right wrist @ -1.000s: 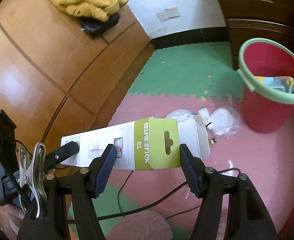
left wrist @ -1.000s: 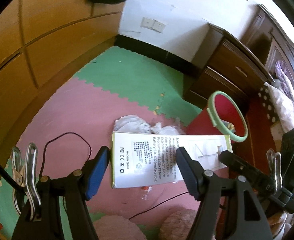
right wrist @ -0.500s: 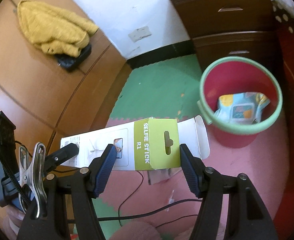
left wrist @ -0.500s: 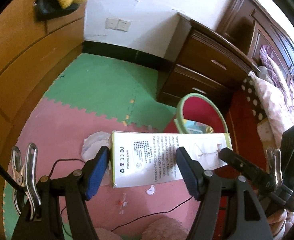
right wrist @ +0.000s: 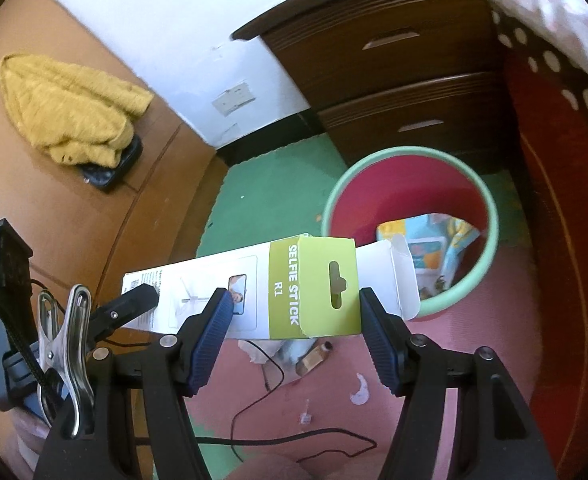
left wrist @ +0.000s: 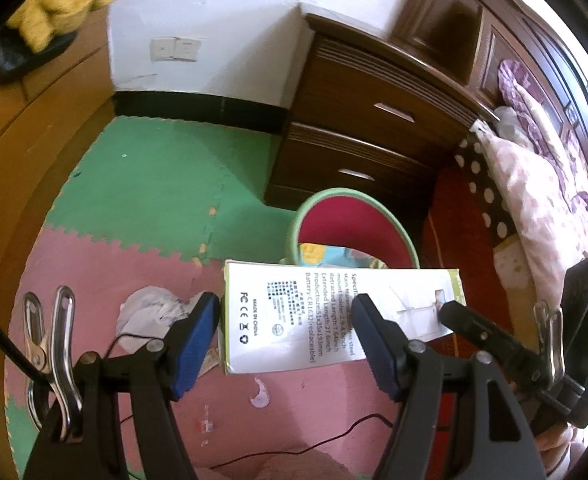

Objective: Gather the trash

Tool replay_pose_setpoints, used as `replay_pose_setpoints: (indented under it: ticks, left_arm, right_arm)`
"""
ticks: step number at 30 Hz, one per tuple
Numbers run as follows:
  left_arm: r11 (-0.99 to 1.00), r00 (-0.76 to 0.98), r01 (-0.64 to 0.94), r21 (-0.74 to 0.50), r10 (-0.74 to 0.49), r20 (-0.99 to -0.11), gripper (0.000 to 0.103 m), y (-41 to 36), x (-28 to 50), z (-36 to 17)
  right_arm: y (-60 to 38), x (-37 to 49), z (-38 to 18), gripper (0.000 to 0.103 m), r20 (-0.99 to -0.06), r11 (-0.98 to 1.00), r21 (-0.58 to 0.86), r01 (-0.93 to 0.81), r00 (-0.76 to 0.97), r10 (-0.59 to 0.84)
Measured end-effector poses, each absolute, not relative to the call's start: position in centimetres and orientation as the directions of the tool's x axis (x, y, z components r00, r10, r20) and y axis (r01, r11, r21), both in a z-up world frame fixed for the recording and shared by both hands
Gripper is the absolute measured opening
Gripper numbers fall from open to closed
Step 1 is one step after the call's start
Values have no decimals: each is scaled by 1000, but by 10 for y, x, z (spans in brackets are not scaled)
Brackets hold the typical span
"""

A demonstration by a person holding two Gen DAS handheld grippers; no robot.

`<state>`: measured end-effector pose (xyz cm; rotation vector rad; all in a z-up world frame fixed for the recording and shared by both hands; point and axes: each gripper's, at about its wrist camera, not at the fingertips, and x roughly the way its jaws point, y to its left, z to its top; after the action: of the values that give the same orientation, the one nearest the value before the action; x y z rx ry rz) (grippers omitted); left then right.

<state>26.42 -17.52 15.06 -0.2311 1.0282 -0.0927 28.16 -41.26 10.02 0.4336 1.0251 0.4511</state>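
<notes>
A long white and green selfie stick box (left wrist: 294,312) hangs level in the air, carried by both grippers. My left gripper (left wrist: 286,320) is shut on its printed white end. My right gripper (right wrist: 292,312) is shut on the green end (right wrist: 318,284), whose flap hangs open. A finger of the other gripper shows in each view, the right one's (left wrist: 474,328) and the left one's (right wrist: 134,308). The red bin with a green rim (right wrist: 406,152) stands just beyond the box, and the open flap overlaps its near rim. A colourful wrapper (right wrist: 434,248) lies inside the bin (left wrist: 406,236).
Crumpled white plastic (left wrist: 150,308), small scraps (right wrist: 360,390) and a black cable (right wrist: 274,436) lie on the pink foam mat. A dark wooden dresser (left wrist: 374,120) stands behind the bin, a bed (left wrist: 534,184) to the right, and a wooden cabinet with a yellow cloth (right wrist: 70,112) to the left.
Both grippers have carried the box toward the bin, which now looks larger and nearer. The box end has come over the bin's near rim. The grips are unchanged.
</notes>
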Motion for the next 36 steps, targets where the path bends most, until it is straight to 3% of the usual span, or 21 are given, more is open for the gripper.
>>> replay_pose_setpoints:
  ticks: [20,36]
  left_arm:
    - [954,451,126,-271,-299,-841,72,-259,365,107]
    - [931,402,157,-329,-365,-840,72,-290,444,35]
  right_arm:
    - [-494,332,71,66,-747,861,507,35,516,419]
    - [-520,386,22,66,-785,890,441,118,531,319]
